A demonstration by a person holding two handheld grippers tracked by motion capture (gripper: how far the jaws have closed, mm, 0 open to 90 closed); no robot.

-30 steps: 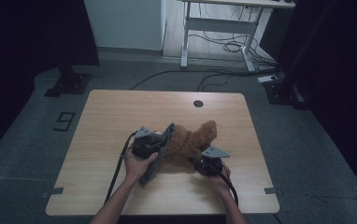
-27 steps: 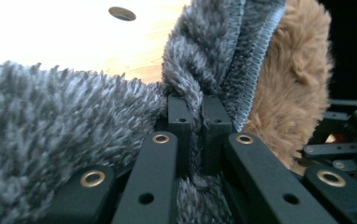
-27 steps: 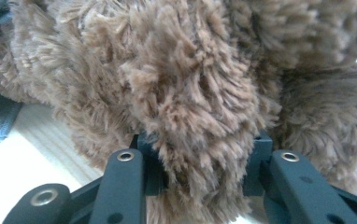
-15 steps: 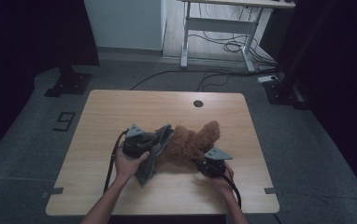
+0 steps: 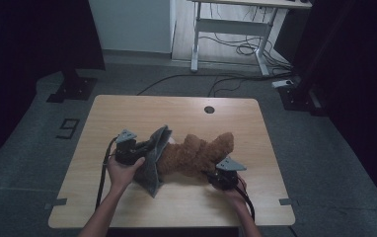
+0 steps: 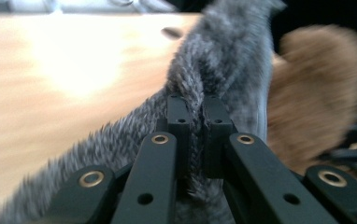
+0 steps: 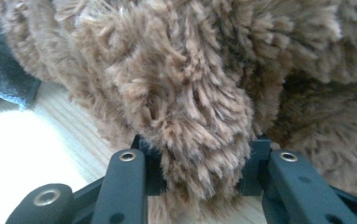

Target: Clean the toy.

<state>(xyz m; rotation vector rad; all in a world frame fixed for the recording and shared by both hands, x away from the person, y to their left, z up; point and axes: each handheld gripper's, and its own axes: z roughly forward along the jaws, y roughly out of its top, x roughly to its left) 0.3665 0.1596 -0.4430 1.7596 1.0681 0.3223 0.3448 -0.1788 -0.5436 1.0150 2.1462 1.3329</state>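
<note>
1. High view: a brown plush (image 5: 196, 155) lies near the middle of the table (image 5: 176, 111), with a grey cloth (image 5: 153, 160) draped against its left side.
2. The left gripper (image 5: 139, 148) sits at the cloth's left edge, held by the person's left hand (image 5: 122, 173); its cable runs back along the forearm toward the near edge.
3. The right gripper (image 5: 215, 174) is at the plush's near right end, with the right hand (image 5: 233, 190) behind it.
4. Left gripper view: the gripper (image 6: 197, 112) has its jaws clenched on a fold of the grey cloth (image 6: 214, 60), the fabric pinched thin between the pads. The plush (image 6: 321, 93) shows blurred to the right, just behind the cloth.
5. Right gripper view: the gripper (image 7: 197, 163) grasps a thick tuft of the plush (image 7: 181, 84), the fur bulging between the pads. A corner of the cloth (image 7: 6, 81) lies on the table at the far left, touching the plush.
</note>
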